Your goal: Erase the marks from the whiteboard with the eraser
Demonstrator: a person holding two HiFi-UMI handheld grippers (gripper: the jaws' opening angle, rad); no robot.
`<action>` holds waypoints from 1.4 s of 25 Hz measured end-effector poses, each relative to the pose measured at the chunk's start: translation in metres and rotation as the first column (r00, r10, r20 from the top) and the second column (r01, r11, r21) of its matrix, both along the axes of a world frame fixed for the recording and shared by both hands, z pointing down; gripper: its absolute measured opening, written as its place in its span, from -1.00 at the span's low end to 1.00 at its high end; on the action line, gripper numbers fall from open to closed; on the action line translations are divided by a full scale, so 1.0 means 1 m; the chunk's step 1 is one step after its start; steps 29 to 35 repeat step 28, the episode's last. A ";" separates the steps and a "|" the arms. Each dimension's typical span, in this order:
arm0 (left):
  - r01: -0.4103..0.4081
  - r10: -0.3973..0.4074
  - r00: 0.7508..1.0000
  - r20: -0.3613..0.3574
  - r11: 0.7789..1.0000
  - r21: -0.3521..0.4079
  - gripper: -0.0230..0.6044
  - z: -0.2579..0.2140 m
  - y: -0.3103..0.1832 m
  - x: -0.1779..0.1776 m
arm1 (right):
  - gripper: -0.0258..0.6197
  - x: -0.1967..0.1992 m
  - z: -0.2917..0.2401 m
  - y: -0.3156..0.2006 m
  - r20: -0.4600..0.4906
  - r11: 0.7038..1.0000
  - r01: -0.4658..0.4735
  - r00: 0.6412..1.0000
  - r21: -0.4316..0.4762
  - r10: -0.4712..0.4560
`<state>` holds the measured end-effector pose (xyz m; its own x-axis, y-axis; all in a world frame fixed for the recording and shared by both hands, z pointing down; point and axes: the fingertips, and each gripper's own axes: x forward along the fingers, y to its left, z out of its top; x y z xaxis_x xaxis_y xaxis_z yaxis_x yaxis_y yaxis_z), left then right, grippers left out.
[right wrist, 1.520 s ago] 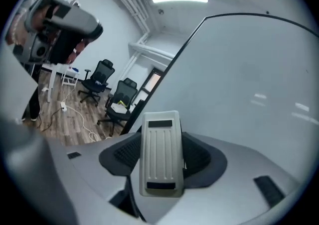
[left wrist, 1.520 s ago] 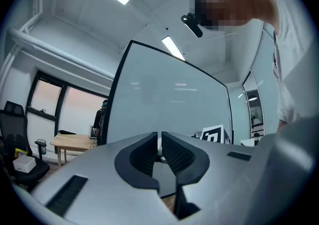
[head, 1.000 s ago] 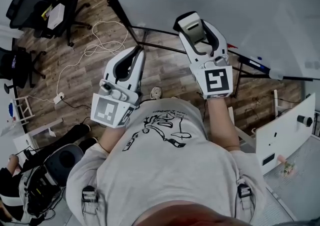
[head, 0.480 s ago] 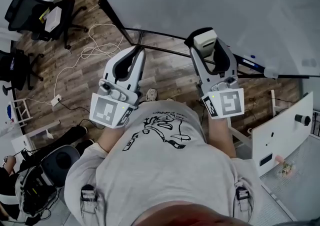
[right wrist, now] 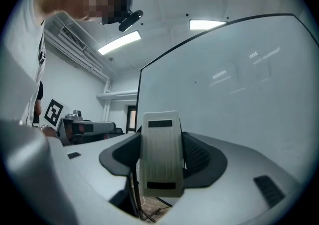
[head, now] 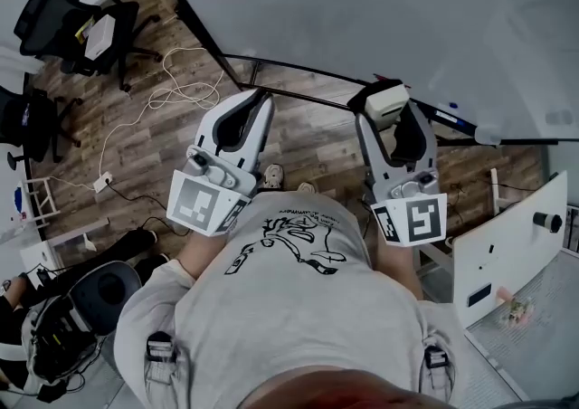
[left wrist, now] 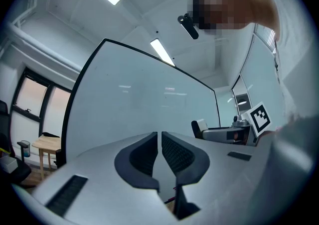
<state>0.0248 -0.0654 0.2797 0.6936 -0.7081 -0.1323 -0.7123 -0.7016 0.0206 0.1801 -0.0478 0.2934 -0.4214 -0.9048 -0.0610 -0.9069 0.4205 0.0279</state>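
Note:
A large whiteboard on a black stand fills the top of the head view; its surface looks clean, with only light reflections. My right gripper is shut on a pale grey eraser, which stands upright between the jaws, its back toward the camera. The eraser is held below the board's lower edge, apart from it. My left gripper hangs to the left, shut with nothing in it, the jaws nearly touching in the left gripper view. The board rises beyond it.
A marker tray with pens runs along the board's lower right. Office chairs and a white cable lie on the wooden floor at left. A white cabinet stands at right. A backpack sits at lower left.
My right gripper with the eraser has dropped down and rightward, away from the board, toward my body. The left gripper shifted slightly right.

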 end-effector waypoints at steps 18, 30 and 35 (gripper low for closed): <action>-0.028 0.027 1.000 0.011 1.000 0.011 -0.79 -0.007 0.008 0.014 | -0.12 0.014 -0.016 0.019 0.010 1.000 -0.014 1.000 0.017 0.014; -0.034 0.034 0.999 0.020 0.999 0.019 -0.79 -0.010 0.011 0.009 | -0.12 0.008 -0.022 0.023 0.020 1.000 -0.003 1.000 0.026 0.002; -0.034 0.034 0.999 0.020 0.999 0.019 -0.79 -0.010 0.011 0.009 | -0.12 0.008 -0.022 0.023 0.020 1.000 -0.003 1.000 0.026 0.002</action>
